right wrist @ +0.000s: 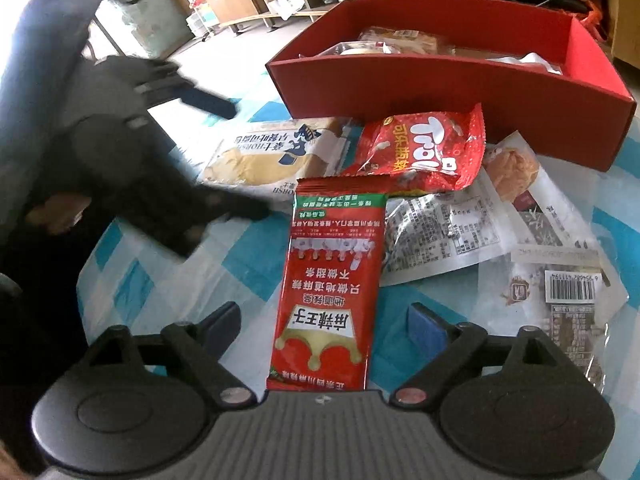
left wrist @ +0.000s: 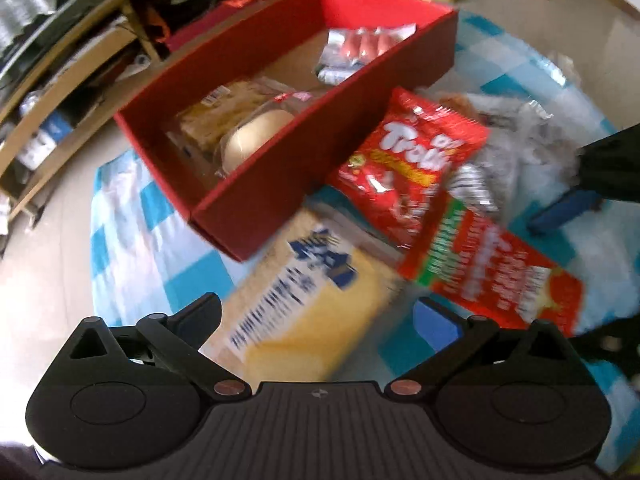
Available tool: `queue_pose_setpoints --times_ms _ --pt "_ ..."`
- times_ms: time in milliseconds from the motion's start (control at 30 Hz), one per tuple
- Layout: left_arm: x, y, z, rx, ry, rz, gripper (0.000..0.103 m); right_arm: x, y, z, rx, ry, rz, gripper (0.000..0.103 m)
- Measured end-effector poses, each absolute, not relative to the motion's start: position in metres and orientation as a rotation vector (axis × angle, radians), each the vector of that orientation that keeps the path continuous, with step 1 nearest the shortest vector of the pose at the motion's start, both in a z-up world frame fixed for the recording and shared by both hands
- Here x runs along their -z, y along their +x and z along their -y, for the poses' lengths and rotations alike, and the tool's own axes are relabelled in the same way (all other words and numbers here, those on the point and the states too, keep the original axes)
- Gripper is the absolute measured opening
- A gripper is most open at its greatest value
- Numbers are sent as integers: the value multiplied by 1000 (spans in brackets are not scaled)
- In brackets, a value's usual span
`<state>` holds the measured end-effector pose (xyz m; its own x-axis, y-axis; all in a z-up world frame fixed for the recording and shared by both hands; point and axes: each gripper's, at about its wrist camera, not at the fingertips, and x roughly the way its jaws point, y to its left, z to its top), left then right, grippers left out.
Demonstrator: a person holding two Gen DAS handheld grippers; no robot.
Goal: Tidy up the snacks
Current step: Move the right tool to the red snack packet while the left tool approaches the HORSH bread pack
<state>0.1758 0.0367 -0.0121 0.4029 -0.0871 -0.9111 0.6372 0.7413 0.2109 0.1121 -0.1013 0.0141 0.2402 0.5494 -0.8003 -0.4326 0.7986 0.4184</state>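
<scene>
Leftmost, the left gripper hangs with jaws spread wide around a pale bread packet, gripping nothing. Beside it, a red spicy-strip packet lies loose between the open, empty right gripper. Further right, clear wrappers wait, probably bound for the red box behind.

Checked cloth bears box, blurry snacks.

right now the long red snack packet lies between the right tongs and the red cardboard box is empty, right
Not quite: the red cardboard box is not empty. The left wrist view shows wrapped bread and a sausage pack inside. The long red snack packet does lie between the open right tongs.
</scene>
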Motion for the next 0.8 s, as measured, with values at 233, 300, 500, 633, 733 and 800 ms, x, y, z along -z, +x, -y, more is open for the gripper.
queue_pose_setpoints --times_ms 233,300,500,633,733,800 --pt "32 196 -37 612 636 -1126 103 -13 116 110 -683 188 -1170 90" --pt "32 193 -38 598 622 -1130 103 -14 115 111 -683 194 -1174 90" --pt "32 163 -39 556 571 -1168 103 -15 112 111 -674 186 -1185 90" --pt "35 141 -36 514 536 -1199 103 -15 109 113 -677 192 -1192 90" --pt "36 143 -34 426 476 -1194 103 -16 109 112 -674 182 -1193 90" --pt "36 155 -38 357 385 -1222 103 -16 109 110 -668 164 -1186 90"
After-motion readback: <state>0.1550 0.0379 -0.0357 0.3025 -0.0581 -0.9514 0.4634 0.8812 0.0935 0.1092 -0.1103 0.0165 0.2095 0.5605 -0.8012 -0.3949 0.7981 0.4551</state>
